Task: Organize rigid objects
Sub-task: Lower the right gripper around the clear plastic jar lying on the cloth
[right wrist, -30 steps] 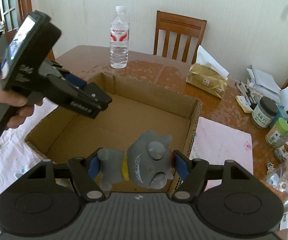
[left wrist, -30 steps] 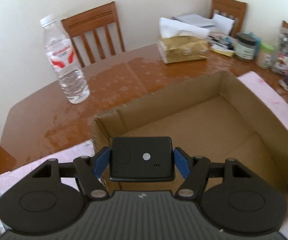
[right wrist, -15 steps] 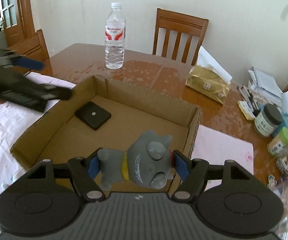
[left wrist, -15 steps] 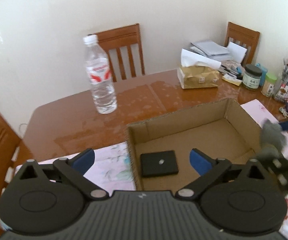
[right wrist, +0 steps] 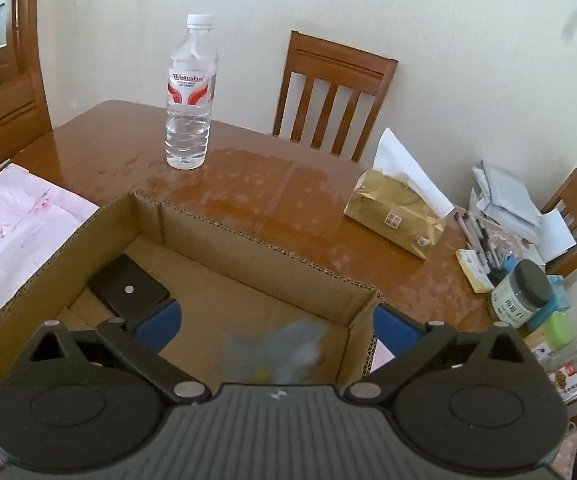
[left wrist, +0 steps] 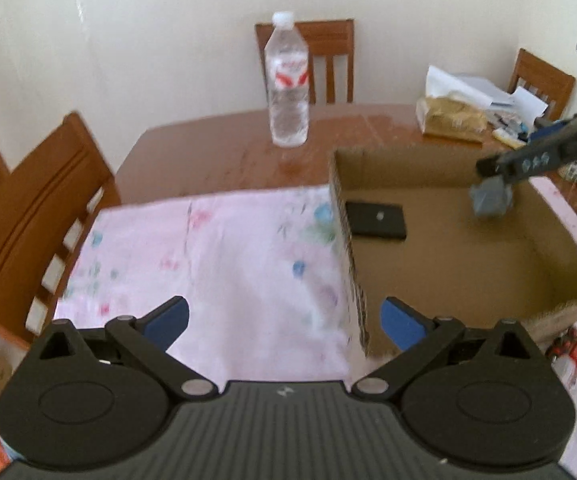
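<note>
Tongs on the left hand, the left gripper [left wrist: 284,322], stand wide apart with nothing between the blue pads, which hang over a pink flowered cloth [left wrist: 216,260] just left of the cardboard box [left wrist: 560,248]. Its jaws have just been opening. Ahead and to the right of these pads, a flat black device [left wrist: 376,220] lies on the box floor against the near-left wall.

The right gripper [right wrist: 276,330] is also spread wide, its jaws having just been opening, and its pads touch nothing. Between and just below them a grey toy figure [right wrist: 284,350] shows as a blur over the near-right part of the box floor, free of the pads; in the left wrist view the same toy sits just under the right gripper's fingertips, inside the box walls. Whether it has reached the floor cannot be told.

Beyond both tongs, on the wooden table [right wrist: 256,184], a water bottle [right wrist: 190,96] stands upright, and a gold tissue pack [right wrist: 396,212] lies to the right of it.
</note>
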`<state>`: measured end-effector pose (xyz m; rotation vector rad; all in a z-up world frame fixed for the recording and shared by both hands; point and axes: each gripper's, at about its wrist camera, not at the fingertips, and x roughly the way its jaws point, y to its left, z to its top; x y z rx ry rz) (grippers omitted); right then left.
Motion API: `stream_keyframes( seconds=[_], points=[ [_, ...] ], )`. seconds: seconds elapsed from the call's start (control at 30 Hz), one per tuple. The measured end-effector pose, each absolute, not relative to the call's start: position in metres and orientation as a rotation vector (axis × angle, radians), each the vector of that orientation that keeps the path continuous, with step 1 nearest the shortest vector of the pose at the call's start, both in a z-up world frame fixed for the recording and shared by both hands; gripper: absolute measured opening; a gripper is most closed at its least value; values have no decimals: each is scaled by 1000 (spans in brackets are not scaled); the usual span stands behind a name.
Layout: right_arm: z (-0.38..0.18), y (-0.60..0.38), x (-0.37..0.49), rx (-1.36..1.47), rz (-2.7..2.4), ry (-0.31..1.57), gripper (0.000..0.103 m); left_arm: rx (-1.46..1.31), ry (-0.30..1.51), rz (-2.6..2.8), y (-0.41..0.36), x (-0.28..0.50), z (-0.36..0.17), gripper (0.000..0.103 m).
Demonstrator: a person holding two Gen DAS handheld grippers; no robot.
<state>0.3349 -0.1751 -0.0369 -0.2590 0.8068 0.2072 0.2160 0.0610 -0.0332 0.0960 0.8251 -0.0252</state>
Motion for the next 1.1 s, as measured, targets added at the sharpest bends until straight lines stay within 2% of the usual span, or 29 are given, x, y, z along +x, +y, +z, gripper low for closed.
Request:
stream_keyframes(
  seconds=[0.3, 0.63, 0.83, 1.1],
  points=[
    [-36, -183, 296, -161, 159, 857, 103, 75, 857, 2, 67, 188, -43, 102],
    [-37, -189, 216, -21, -13, 925, 103, 144, 832, -62, 66, 164, -43, 102],
    [-69, -182, 182, 40, -111, 1035, 103, 139, 832, -127, 73, 153, -45, 102],
    [-102, -169, 173, 36, -245, 1076, 103, 162, 850, -198, 81, 137, -50, 102]
  ],
)
